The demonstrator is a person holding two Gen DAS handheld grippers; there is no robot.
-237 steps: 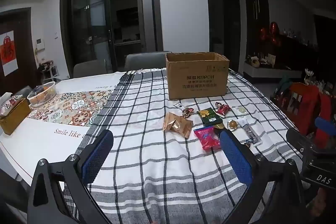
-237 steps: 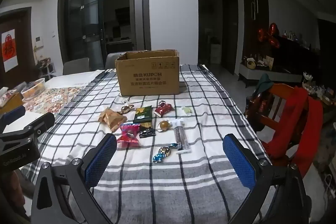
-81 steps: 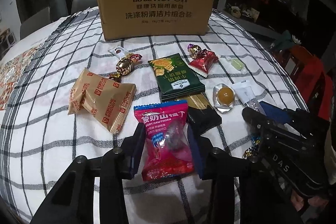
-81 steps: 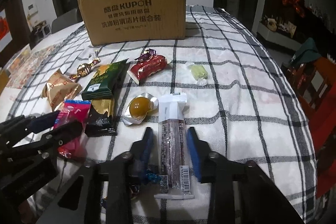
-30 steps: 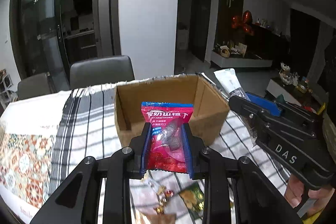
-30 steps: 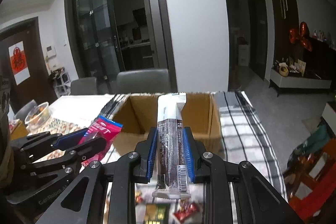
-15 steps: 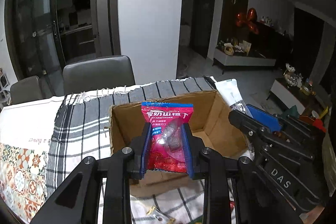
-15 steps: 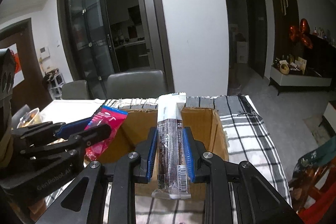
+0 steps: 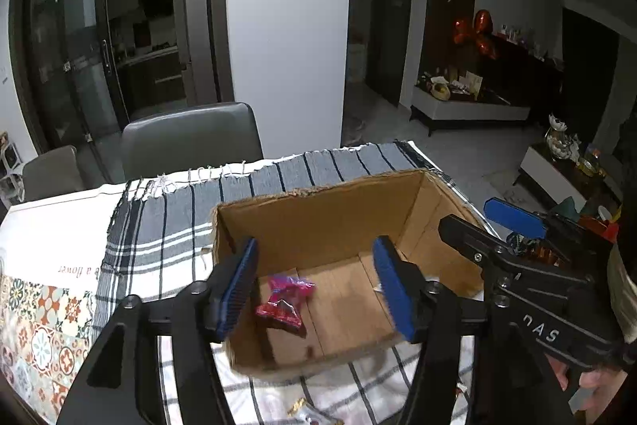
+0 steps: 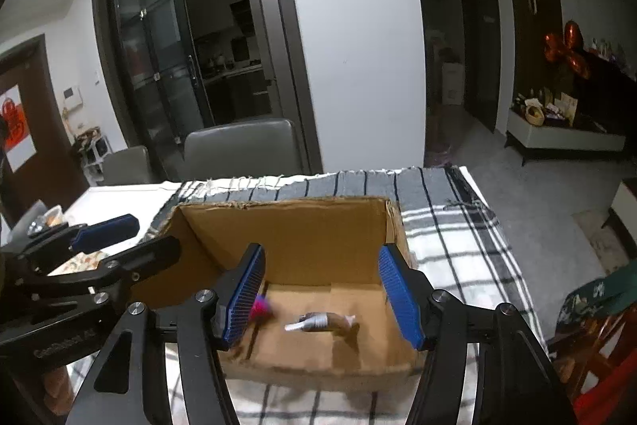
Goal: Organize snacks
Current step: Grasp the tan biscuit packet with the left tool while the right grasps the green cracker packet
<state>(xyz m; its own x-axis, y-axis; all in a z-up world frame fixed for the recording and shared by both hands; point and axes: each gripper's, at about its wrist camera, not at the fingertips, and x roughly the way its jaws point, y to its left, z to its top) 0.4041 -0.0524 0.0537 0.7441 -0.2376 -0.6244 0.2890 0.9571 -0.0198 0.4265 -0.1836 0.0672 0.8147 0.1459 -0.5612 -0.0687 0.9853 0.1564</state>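
Left gripper (image 9: 316, 283): jaws spread wide, blue pads (image 9: 239, 285) apart with nothing between them, poised over the near rim of the box (image 9: 318, 222). Right gripper (image 10: 320, 295): likewise wide open and empty, over the same box a little further to the right.

Just below and ahead of the left gripper, between its pads but nearer the left one — pink pack (image 9: 283, 299), lying crumpled on the box floor, touching neither pad. From the right wrist view, only a pink corner peeking past the left pad, blurred.

Below the right gripper, between its pads and slightly left of centre — bar (image 10: 320, 321), on its side on the cardboard floor, white end pointing left, somewhat blurred. Partly hidden behind the right pad in the left wrist view, only a white scrap visible there.

To the right of the left gripper, close alongside: the right gripper's black frame, one blue pad showing. Mirrored in the right wrist view, with the left gripper's frame off to the left.

Under the box and beyond it — checked cloth (image 10: 446, 226), fringe at the far edge. Left of the left gripper, patterned mat (image 9: 36, 329) on the white table.

Beyond the far table edge, grey chair (image 9: 191, 142), directly ahead of both grippers. A second chair further left.
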